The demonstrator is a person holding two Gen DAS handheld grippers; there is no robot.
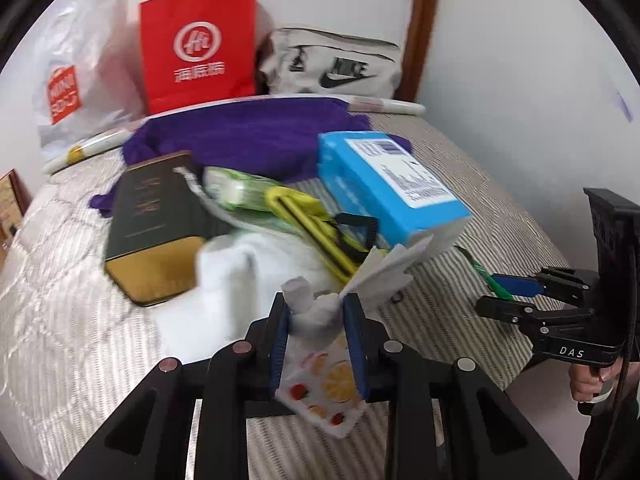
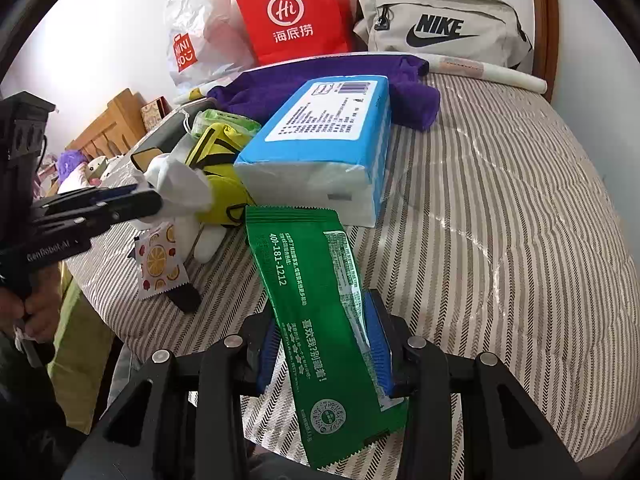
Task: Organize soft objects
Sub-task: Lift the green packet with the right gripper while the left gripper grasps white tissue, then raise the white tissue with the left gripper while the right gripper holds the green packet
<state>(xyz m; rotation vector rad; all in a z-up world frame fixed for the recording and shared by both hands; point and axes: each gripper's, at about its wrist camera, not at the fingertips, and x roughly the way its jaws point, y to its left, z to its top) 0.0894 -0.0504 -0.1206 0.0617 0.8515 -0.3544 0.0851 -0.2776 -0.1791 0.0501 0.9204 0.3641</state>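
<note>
left claw [image 1: 316, 312] clamps white plush [image 1: 256, 264] | right claw [image 2: 324, 344] grips green packet [image 2: 316, 300], print legible only right view

A red paper bag [image 2: 294, 12], white plastic bag [image 2: 196, 28] and grey Nike pouch [image 2: 440, 24] stand against the wall [image 2: 100, 40].

I'm getting even, soft daylight on both wrist feeds, no hard shadows, white wall [image 1: 500, 60] slightly blown out and a bit of sheen on the plastic cover over the striped bedding [image 2: 500, 208]. Left wrist view has motion blur across the mid-frame pile, dark tin [image 1: 152, 224] and white plush [image 1: 240, 272] smeared, while the right wrist view is sharp enough for me to read print on the green packet [image 2: 320, 312]. Heavy fisheye bend and black vignette in the corners of both
</note>
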